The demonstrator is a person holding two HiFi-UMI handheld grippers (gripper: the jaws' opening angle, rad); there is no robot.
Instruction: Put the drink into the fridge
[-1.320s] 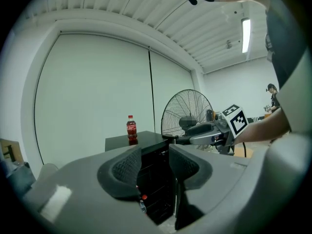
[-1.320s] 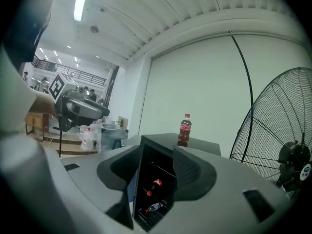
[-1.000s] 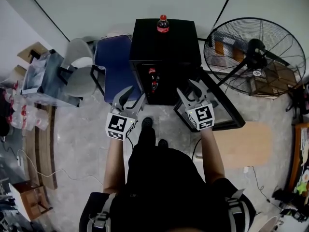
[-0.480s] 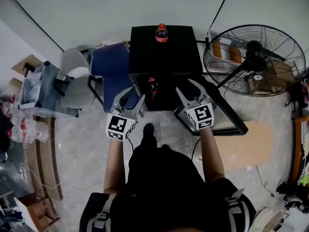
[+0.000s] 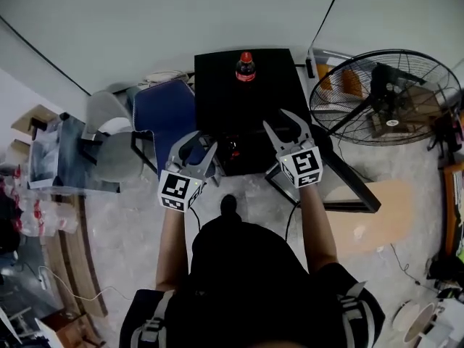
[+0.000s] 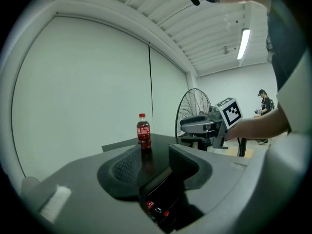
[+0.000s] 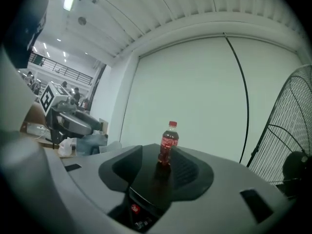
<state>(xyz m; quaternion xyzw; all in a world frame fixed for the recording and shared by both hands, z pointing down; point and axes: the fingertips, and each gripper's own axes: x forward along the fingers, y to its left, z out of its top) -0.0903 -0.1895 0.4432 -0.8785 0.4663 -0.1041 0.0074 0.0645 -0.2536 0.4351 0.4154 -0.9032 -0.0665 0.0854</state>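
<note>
Standing upright on top of the black mini fridge [image 5: 243, 104], toward its back edge: a cola bottle [image 5: 245, 67], red cap on. Fridge door [image 5: 346, 188] hangs open to the right. Left claw [image 5: 201, 142] held before the fridge front, jaws apart and empty. Right claw [image 5: 281, 127] over the top's front edge, jaws wide but closing, nothing between them; the bottle is well ahead. Pedestal fan [image 5: 384, 96] at right.
</note>
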